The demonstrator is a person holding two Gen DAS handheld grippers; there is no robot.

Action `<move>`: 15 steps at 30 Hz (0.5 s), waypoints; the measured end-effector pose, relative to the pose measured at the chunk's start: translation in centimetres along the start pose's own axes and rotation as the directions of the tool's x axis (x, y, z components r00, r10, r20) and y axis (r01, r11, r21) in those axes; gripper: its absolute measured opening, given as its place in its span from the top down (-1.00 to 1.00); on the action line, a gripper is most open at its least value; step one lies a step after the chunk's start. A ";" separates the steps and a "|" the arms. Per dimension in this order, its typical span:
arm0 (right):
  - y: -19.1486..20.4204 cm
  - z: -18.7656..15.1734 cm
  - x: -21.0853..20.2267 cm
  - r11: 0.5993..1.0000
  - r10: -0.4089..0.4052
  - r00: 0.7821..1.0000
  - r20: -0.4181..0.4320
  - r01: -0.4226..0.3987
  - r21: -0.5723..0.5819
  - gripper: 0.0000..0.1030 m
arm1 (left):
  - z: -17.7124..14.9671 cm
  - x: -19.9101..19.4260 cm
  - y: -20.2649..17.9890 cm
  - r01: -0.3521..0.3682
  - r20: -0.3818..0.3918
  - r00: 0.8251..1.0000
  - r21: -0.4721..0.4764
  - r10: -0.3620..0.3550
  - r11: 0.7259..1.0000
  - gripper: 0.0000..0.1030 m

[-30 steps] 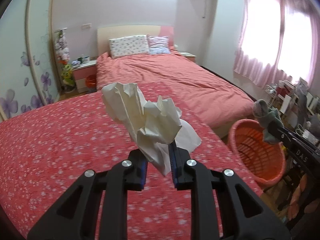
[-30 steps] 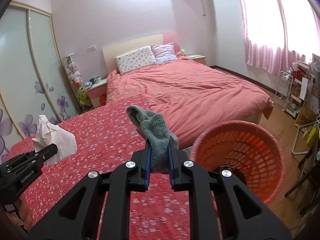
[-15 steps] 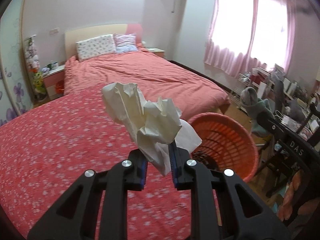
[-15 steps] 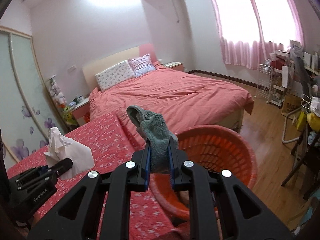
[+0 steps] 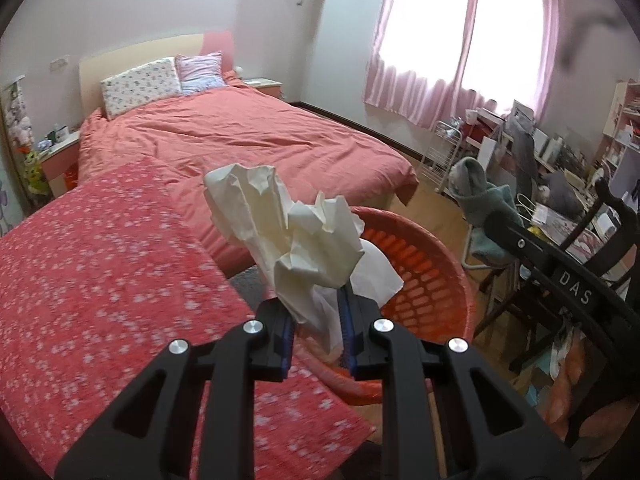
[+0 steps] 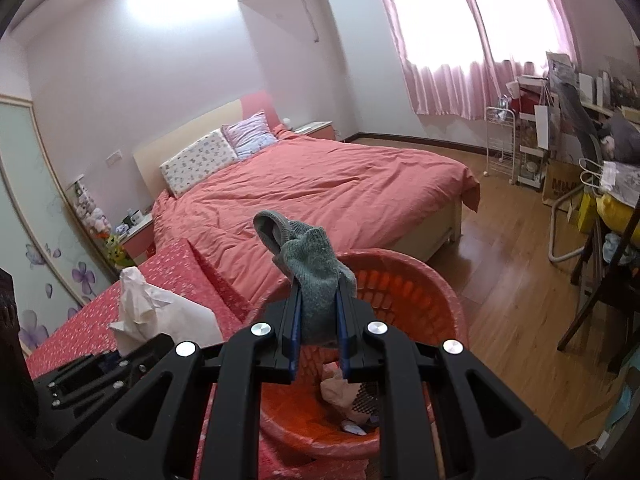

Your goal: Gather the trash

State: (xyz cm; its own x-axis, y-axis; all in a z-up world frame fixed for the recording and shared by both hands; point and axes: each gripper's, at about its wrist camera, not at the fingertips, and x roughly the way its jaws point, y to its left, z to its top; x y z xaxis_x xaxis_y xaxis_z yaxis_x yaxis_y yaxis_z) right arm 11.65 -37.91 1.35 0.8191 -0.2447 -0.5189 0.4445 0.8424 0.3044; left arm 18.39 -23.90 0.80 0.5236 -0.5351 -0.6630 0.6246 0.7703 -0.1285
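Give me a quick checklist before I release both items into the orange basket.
1. Left gripper clamped on the crumpled tissue: ok.
2. Right gripper clamped on the grey sock: ok.
3. Sock over the orange basket opening: ok, by the right wrist view.
4. Tissue over the basket: cannot tell; it overlaps the near rim, beside the red flowered cloth.
5. Room in the basket: ok; some trash lies at the bottom.
6. Grippers apart from each other: ok.
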 end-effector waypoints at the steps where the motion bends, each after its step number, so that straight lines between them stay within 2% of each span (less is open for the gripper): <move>1: -0.3 0.0 0.2 1.000 -0.004 1.000 -0.003 0.004 0.008 0.71 | 0.1 0.5 -0.3 0.007 -0.005 1.000 0.004 -0.007 1.000 0.60; 6: -1.4 0.2 1.6 0.999 0.000 1.000 -0.031 0.001 0.054 0.70 | 0.2 3.4 -1.6 0.024 -0.051 0.998 0.008 -0.023 1.000 0.51; 7: -1.5 0.2 1.7 0.998 0.004 0.999 -0.037 -0.002 0.063 0.67 | 0.1 4.0 -1.7 0.021 -0.063 0.998 0.006 -0.020 1.000 0.42; 9: -2.1 0.3 2.3 0.996 0.012 0.999 -0.050 -0.008 0.085 0.54 | 0.0 5.1 -1.7 0.017 -0.085 0.996 0.004 -0.017 1.000 0.29; 11: -2.5 0.3 2.9 0.995 0.015 0.998 -0.068 -0.008 0.096 0.29 | -0.2 5.8 -1.6 0.002 -0.094 0.996 0.007 -0.001 1.000 0.14; 14: -2.5 0.0 2.9 0.996 0.011 0.997 -0.075 -0.004 0.091 0.03 | -0.4 6.3 -0.8 -0.016 -0.106 0.994 -0.001 0.016 1.000 0.09; 15: -2.4 -0.1 2.8 0.996 0.006 0.997 -0.075 0.000 0.085 0.00 | -0.5 6.3 -0.5 -0.024 -0.107 0.994 -0.005 0.023 1.000 0.09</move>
State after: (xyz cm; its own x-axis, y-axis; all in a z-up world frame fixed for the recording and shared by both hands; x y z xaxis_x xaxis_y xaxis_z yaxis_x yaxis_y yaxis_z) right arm 12.82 -40.57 -0.93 0.7920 -0.2027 -0.5758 0.4739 0.7987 0.3708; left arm 21.08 -27.50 -3.66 0.4727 -0.4767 -0.7412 0.6093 0.7844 -0.1160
